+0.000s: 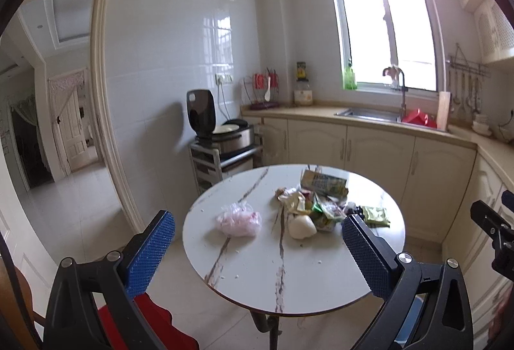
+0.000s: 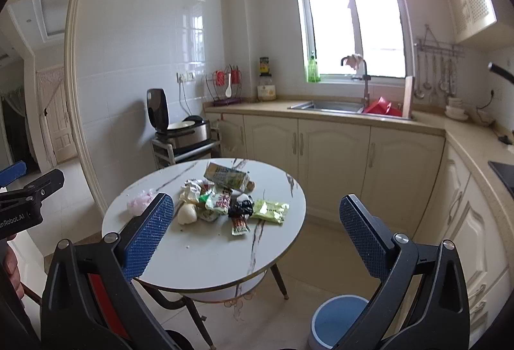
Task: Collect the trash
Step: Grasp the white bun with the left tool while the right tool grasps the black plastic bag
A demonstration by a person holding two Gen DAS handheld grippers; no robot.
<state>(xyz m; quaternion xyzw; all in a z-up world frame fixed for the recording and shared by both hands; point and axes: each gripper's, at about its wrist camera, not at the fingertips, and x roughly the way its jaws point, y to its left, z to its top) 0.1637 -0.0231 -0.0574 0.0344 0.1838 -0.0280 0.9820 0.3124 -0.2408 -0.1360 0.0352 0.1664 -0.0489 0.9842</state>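
Between both sets of wide-open, empty jaws, left gripper (image 1: 257, 247) and right gripper (image 2: 257, 231), sits the round bench (image 2: 205, 257). Beyond the jaws lies light, crinkly trash: pink plastic bag (image 1: 238, 219), wrapper pile (image 2: 218, 199), green packet (image 2: 270, 211). Pinch loose edges; they probably slip. Below the right jaws waits the blue bin (image 2: 337, 321).

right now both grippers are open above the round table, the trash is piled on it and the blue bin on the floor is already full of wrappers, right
Not quite: the blue bin on the floor looks empty in the right wrist view. The rest holds: the left gripper and the right gripper are open, and the trash pile lies on the round table.
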